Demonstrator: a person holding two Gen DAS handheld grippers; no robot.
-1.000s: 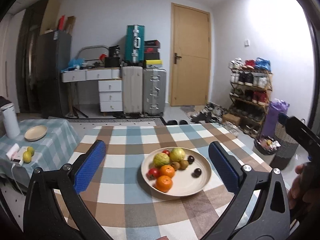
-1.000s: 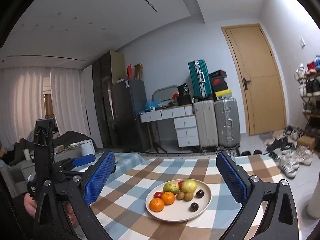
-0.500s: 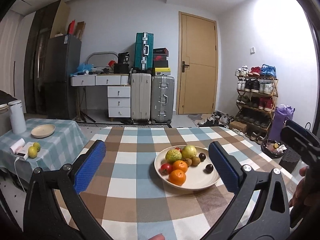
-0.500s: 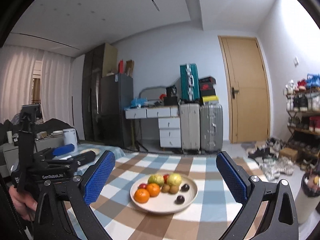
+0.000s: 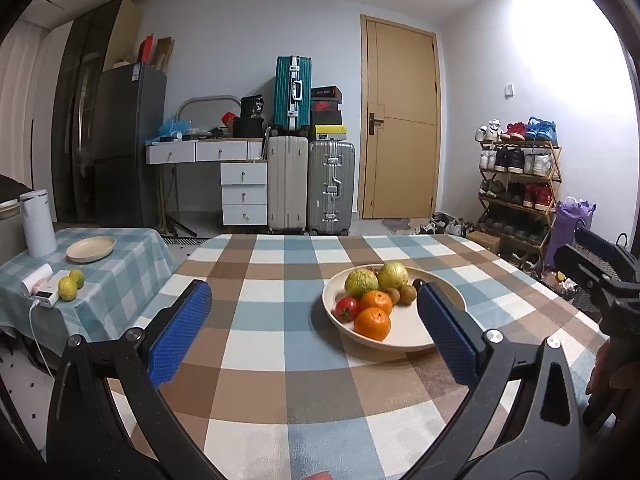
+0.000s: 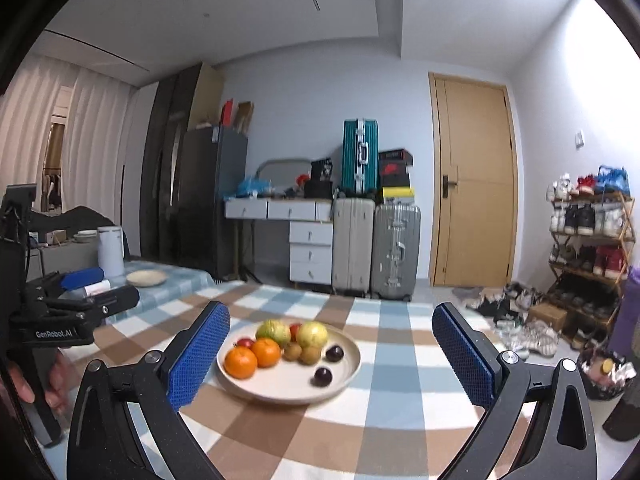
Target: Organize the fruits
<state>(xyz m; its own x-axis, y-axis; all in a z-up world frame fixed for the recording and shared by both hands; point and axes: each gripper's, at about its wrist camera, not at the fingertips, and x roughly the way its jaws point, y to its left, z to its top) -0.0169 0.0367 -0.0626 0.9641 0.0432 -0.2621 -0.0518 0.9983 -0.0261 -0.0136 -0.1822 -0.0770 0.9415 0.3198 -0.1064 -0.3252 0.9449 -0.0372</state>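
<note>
A cream plate (image 5: 440, 334) (image 6: 344, 376) on the checked table holds two oranges (image 5: 372, 323) (image 6: 240, 362), two green-yellow fruits (image 5: 361, 283) (image 6: 273, 332), red fruits (image 5: 346, 308), kiwis (image 6: 311, 355) and two dark plums (image 6: 323, 376). My left gripper (image 5: 314, 334) is open and empty, held above the table left of the plate. My right gripper (image 6: 330, 354) is open and empty, with the plate showing between its blue pads.
A side table (image 5: 120, 276) at the left carries an empty cream plate (image 5: 91, 248) (image 6: 146, 278), two yellow-green fruits (image 5: 68, 288), a white kettle (image 5: 37, 223) and a white device. Suitcases, drawers, a door and a shoe rack (image 5: 518, 184) stand behind.
Both cameras have tilted and shifted; the plate now sits further right in the left wrist view and further left in the right wrist view. Both grippers stay open.
</note>
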